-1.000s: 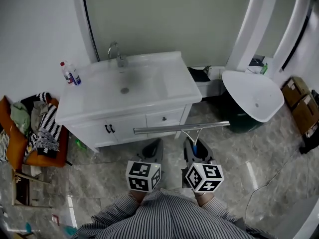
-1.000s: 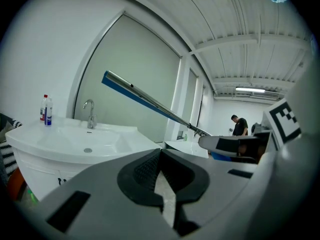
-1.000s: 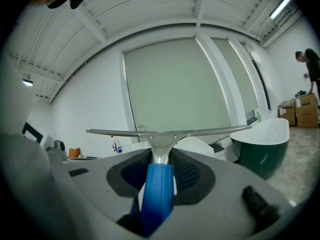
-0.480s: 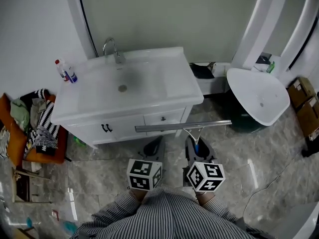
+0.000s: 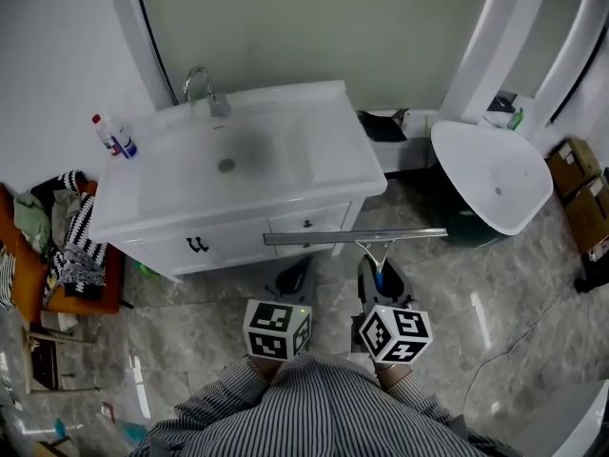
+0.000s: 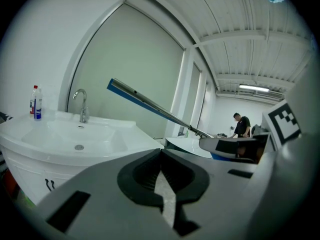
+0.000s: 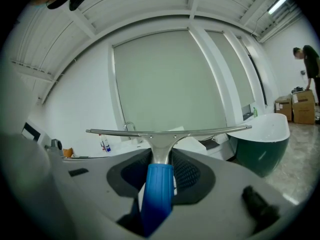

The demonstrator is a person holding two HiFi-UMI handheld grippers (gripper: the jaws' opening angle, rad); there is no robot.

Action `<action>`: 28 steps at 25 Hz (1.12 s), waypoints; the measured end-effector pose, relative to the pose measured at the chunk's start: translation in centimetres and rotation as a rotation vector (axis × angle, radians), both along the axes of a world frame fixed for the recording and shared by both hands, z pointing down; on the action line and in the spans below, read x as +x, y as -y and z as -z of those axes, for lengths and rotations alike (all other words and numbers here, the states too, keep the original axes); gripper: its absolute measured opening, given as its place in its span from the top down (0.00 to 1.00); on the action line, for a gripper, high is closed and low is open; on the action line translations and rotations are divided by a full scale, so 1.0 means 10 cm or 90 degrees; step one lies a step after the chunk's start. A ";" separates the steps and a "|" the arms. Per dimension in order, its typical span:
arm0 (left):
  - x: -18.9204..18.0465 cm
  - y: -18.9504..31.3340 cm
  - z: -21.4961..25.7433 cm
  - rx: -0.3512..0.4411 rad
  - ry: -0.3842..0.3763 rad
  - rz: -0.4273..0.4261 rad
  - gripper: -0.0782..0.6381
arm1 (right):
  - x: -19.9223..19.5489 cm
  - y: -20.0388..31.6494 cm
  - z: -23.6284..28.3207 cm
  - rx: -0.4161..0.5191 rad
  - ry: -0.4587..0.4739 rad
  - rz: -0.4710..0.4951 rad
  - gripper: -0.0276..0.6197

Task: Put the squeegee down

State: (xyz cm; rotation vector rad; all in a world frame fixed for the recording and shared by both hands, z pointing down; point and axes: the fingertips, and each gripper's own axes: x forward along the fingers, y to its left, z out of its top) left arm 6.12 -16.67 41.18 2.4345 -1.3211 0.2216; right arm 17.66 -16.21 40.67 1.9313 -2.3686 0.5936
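The right gripper (image 7: 161,156) is clamped on the blue handle of the squeegee (image 7: 167,132), whose metal blade is held level in the air in front of the washbasin cabinet (image 5: 238,174). The left gripper (image 6: 162,154) hangs alongside, its jaws together on nothing. The tool has not yet been set down. From here, the long blade could clip the cabinet's front edge on approach. It could also slide off the glossy top if let go too near the rim.
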 end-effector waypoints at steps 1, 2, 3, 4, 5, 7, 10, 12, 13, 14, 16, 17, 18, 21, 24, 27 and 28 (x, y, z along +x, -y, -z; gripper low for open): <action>0.01 0.06 -0.01 0.000 -0.001 -0.002 0.87 | 0.00 0.05 -0.02 -0.003 -0.001 0.000 0.77; 0.01 0.12 0.00 0.000 -0.003 -0.003 0.87 | 0.00 0.10 -0.03 -0.005 -0.001 -0.001 0.77; 0.00 0.19 0.01 0.002 -0.005 -0.003 0.87 | 0.00 0.16 -0.03 -0.007 -0.001 -0.002 0.77; 0.00 0.26 0.03 0.005 -0.007 -0.003 0.87 | 0.01 0.22 -0.03 -0.007 -0.003 -0.003 0.77; 0.01 0.33 0.05 0.007 -0.007 -0.003 0.87 | 0.02 0.29 -0.01 -0.005 -0.004 -0.006 0.77; 0.01 0.48 0.05 0.008 -0.007 -0.006 0.87 | 0.03 0.45 0.01 -0.001 -0.008 -0.011 0.77; -0.02 0.71 0.02 0.005 -0.007 -0.011 0.87 | -0.01 0.67 -0.02 -0.004 -0.011 -0.015 0.77; -0.06 0.88 0.02 0.005 -0.010 -0.011 0.87 | -0.04 0.83 -0.04 -0.008 -0.013 -0.017 0.77; -0.08 0.97 0.03 0.005 -0.011 -0.011 0.87 | -0.05 0.91 -0.03 -0.009 -0.014 -0.018 0.77; -0.09 1.06 0.03 0.005 -0.011 -0.013 0.87 | -0.06 1.00 -0.03 -0.009 -0.015 -0.019 0.77; -0.10 1.27 0.05 0.006 -0.011 -0.017 0.87 | -0.08 1.20 0.00 -0.008 -0.017 -0.023 0.77; -0.11 1.37 0.06 0.007 -0.012 -0.019 0.87 | -0.09 1.30 0.00 -0.007 -0.019 -0.025 0.77; -0.13 1.48 0.07 0.007 -0.012 -0.020 0.87 | -0.10 1.41 0.01 -0.007 -0.020 -0.027 0.77; -0.20 1.80 0.06 0.005 -0.012 -0.025 0.87 | -0.16 1.71 0.00 -0.013 -0.021 -0.033 0.77; -0.22 2.13 0.04 -0.004 -0.008 -0.033 0.87 | -0.21 2.01 -0.03 -0.024 -0.022 -0.038 0.77; -0.22 2.46 0.01 -0.013 -0.008 -0.047 0.87 | -0.24 2.34 -0.07 -0.036 -0.023 -0.048 0.77; -0.22 2.57 -0.02 -0.017 -0.007 -0.053 0.87 | -0.24 2.44 -0.09 -0.041 -0.024 -0.052 0.77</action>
